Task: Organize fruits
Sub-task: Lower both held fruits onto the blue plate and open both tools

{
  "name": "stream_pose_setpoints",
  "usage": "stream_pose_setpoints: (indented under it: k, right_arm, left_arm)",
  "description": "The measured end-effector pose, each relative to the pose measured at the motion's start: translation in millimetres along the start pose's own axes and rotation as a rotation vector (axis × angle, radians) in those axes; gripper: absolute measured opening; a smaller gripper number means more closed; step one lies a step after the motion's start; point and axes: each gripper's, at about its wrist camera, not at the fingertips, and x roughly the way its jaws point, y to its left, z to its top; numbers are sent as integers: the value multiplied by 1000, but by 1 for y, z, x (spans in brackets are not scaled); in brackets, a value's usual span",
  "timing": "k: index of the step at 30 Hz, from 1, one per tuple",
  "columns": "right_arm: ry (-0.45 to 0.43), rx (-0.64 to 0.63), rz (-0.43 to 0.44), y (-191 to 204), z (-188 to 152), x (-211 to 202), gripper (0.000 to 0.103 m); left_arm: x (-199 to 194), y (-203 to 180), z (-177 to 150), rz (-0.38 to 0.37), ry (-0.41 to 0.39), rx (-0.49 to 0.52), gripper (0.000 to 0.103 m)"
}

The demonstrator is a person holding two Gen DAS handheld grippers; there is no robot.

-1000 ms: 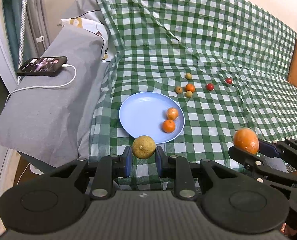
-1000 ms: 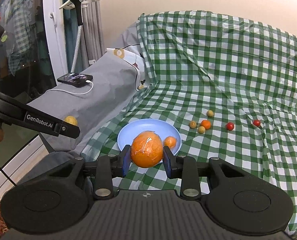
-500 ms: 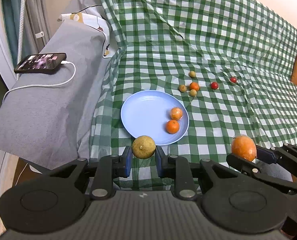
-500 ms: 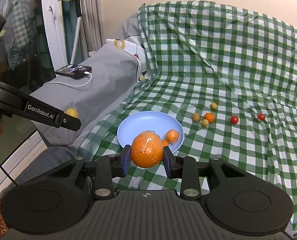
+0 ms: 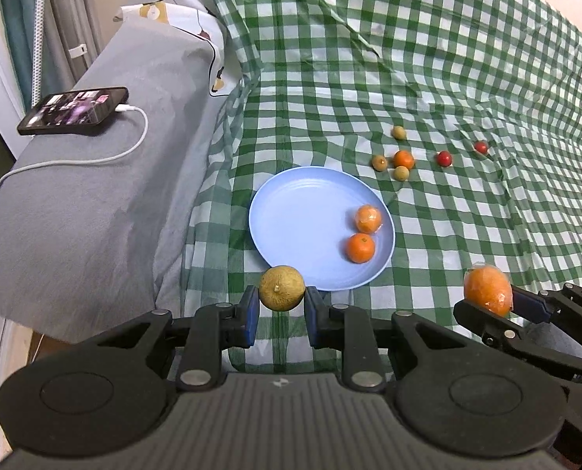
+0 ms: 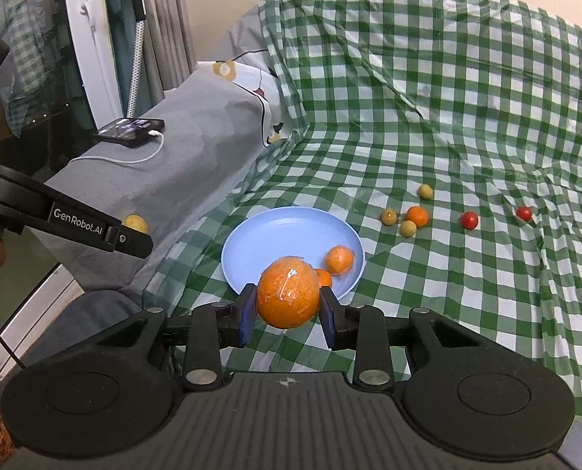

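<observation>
The left gripper [image 5: 281,305] was clamped on a round, dull yellow-green fruit [image 5: 281,288] with rough, speckled skin, held just over the near rim of the smooth, round pale-blue plate [image 5: 302,211]. The right gripper [image 6: 288,313] was closed on a large orange wrapped in glossy clear film [image 6: 288,291], also at the plate's near edge. On the plate lay a film-wrapped small orange [image 5: 367,219] and a bare small orange [image 5: 360,248]. Beyond it, on the crinkled green-and-white checked cloth [image 5: 428,78], sat three small tan fruits [image 5: 379,163], one little orange [image 5: 403,159] and two red cherry tomatoes [image 5: 444,158].
</observation>
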Motion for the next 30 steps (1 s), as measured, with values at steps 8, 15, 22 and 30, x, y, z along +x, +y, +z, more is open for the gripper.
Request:
stream_pose_setpoints:
  k: [8,15,22,30]
  right_arm:
    - [37,20,-21,-10,6,46,35]
    - [63,25,-36,-19,15,87,35]
    - [93,27,-35,-28,21,126,35]
    - [119,-5,-31,-30,22,165,35]
  left_arm:
    - [48,-9,22,20,42,19,27]
    - [91,-13,43,28,82,40,27]
    - [132,-14,60,33,113,46,27]
    - [173,-16,70,48,147,67,27]
